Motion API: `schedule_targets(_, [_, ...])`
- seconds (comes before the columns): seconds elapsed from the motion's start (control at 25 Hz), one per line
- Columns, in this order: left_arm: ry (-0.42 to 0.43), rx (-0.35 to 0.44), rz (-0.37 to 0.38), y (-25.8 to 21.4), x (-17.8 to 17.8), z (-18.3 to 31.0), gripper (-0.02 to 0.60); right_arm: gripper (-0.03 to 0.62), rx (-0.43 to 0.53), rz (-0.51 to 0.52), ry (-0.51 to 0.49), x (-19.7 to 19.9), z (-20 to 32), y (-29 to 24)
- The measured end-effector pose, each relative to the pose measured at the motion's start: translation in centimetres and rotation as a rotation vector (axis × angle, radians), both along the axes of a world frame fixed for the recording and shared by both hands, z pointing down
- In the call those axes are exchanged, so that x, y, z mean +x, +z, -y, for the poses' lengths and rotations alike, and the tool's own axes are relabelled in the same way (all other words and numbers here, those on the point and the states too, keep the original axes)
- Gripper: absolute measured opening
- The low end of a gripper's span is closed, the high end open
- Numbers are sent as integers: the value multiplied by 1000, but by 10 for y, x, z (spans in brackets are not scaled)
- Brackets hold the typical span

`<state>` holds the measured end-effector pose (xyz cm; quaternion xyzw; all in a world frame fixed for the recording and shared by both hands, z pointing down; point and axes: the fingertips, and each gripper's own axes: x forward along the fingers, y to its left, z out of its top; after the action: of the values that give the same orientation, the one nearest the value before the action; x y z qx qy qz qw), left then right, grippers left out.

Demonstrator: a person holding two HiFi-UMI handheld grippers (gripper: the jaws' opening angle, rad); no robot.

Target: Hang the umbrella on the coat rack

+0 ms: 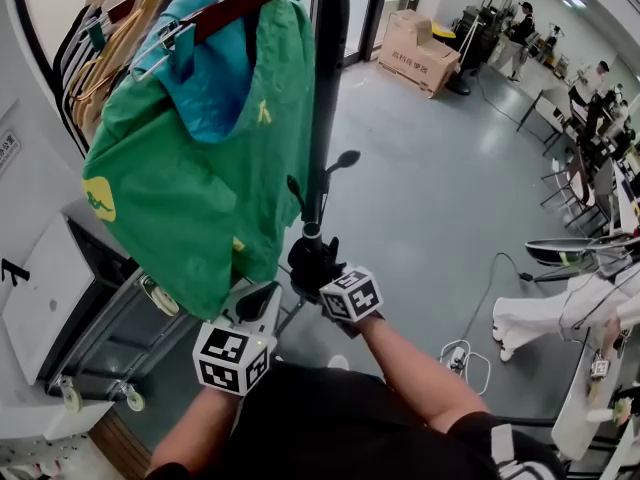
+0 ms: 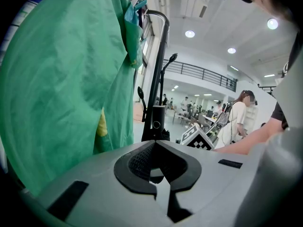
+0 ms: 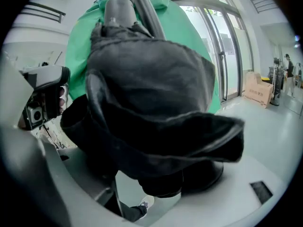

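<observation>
The black coat rack point(image 1: 328, 68) stands at the centre, its upright pole running from the top of the head view down towards the person. On its left side hang a big green jacket point(image 1: 190, 198) and, over that, a teal garment point(image 1: 215, 58) on a hanger.

The folded black umbrella point(image 1: 313, 263) sits right against the lower part of the pole, on the near side. Its long axis is upright, parallel to the pole: the handle point(image 3: 118, 8) points up and the bunched canopy hangs below. What it hangs from cannot be made out.

The right gripper point(image 1: 340, 290) reaches in from the near right. Its jaws stand wide apart with the umbrella's canopy filling the space between them. The fabric lies close against the gripper's body, but the pads do not clamp it.

The left gripper point(image 1: 258, 303) hovers just left of the umbrella, below the jacket's hem. It is apart from both, and its jaws are drawn together on nothing.
</observation>
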<state>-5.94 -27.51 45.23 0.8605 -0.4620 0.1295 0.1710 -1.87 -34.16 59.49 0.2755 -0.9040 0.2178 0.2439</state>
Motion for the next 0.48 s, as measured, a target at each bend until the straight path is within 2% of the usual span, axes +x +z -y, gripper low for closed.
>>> schedule_targets(0.48, [7,1,3,0,3,3,15,318,27,-5,16,17,2,-17])
